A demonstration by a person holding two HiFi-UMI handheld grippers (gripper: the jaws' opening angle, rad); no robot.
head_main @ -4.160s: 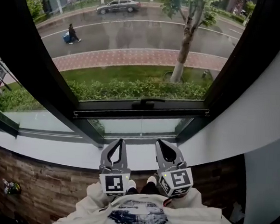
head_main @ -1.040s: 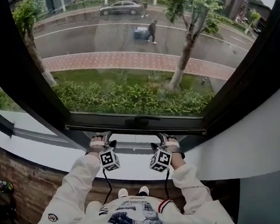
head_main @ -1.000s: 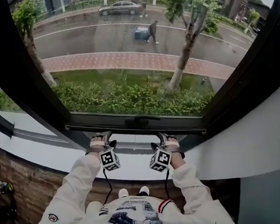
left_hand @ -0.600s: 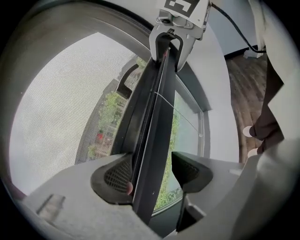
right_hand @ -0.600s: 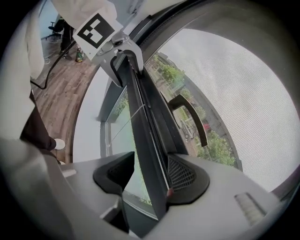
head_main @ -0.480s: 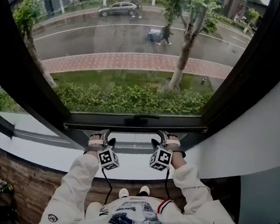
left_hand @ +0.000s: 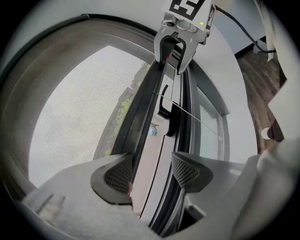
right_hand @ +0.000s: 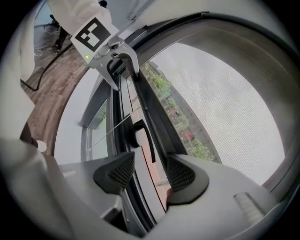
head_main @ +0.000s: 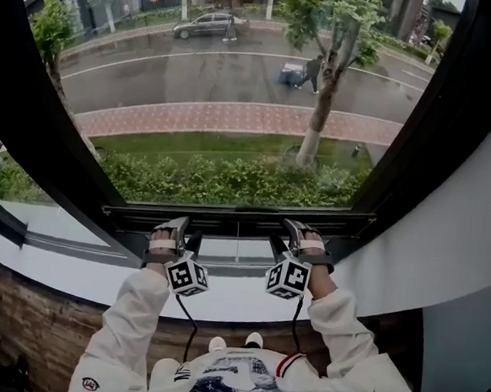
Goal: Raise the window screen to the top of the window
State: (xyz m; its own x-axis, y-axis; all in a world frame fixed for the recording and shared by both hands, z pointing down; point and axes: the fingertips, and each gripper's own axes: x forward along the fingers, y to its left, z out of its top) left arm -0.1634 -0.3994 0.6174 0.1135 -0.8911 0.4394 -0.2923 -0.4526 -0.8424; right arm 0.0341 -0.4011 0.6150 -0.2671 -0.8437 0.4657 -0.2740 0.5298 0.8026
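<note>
Street (head_main: 196, 69) below; left gripper (left_hand: 151, 172), right gripper (right_hand: 147, 172) clamp screen (left_hand: 75, 131).

The left gripper (head_main: 178, 224) and right gripper (head_main: 294, 229) are grey with mesh pads (left_hand: 117, 174). Each carries a black-and-white marker cube (head_main: 187, 274) and a thin black cable (head_main: 189, 323). At 6 o'clock are white sleeves (head_main: 129, 326) and a white shirt (head_main: 235, 383) with a blue print.

window screen (head_main: 236, 97) | fine mesh, dark bottom bar (head_main: 235, 220) | bar level, just above sill (head_main: 70, 272)

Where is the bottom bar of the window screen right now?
In the head view the bottom bar runs left to right just above the white sill, clamped by the left gripper and the right gripper.
</note>
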